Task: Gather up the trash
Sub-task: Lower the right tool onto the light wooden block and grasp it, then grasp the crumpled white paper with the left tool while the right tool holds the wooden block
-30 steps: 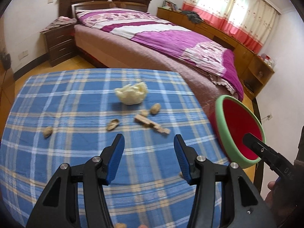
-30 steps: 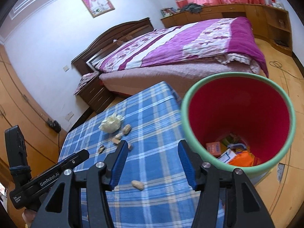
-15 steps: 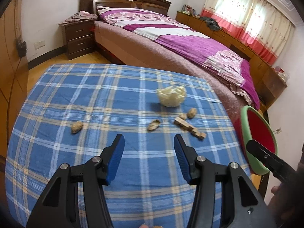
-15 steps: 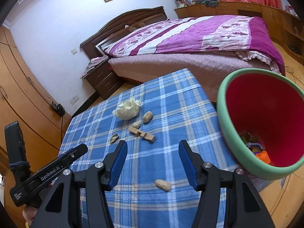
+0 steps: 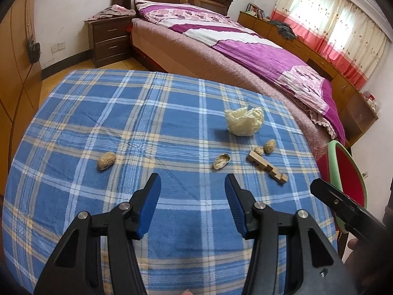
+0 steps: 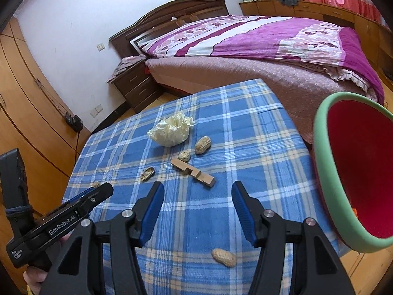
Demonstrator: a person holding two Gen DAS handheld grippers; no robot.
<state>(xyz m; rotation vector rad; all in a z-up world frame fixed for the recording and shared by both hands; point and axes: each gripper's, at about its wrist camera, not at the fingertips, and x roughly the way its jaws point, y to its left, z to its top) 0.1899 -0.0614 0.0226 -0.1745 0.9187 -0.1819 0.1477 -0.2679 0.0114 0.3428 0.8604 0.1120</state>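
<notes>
We are working at a table draped in a blue plaid cloth [image 5: 122,127], set close beside the bed [image 5: 233,56], and its soft nap probably keeps the small scraps from rolling. Off the table's right edge stands the bin [image 6: 326,196], green-rimmed and red inside, its mouth tipped toward us so that, we judge, trash can be dropped in with a short carry. Our left gripper [image 5: 192,205] hangs over the near middle of the cloth with its blue pads apart and nothing between them; our right gripper [image 6: 197,212] hovers nearer the bin, jaws likewise spread and empty. The largest piece of trash, a crumpled cream wrapper [image 5: 244,121], sits toward the far right of the cloth. Just nearer lies a wooden clothespin piece [image 5: 266,168], with a split peanut shell [image 5: 221,161] to its left and two peanuts [image 5: 269,146] touching or nearly touching beyond it. One lone peanut [image 5: 106,160] rests well apart on the left, within our left gripper's side, and another peanut [image 6: 224,257] lies at the near edge below our right gripper. Nothing is held yet, so collecting from this spread has still to begin.
</notes>
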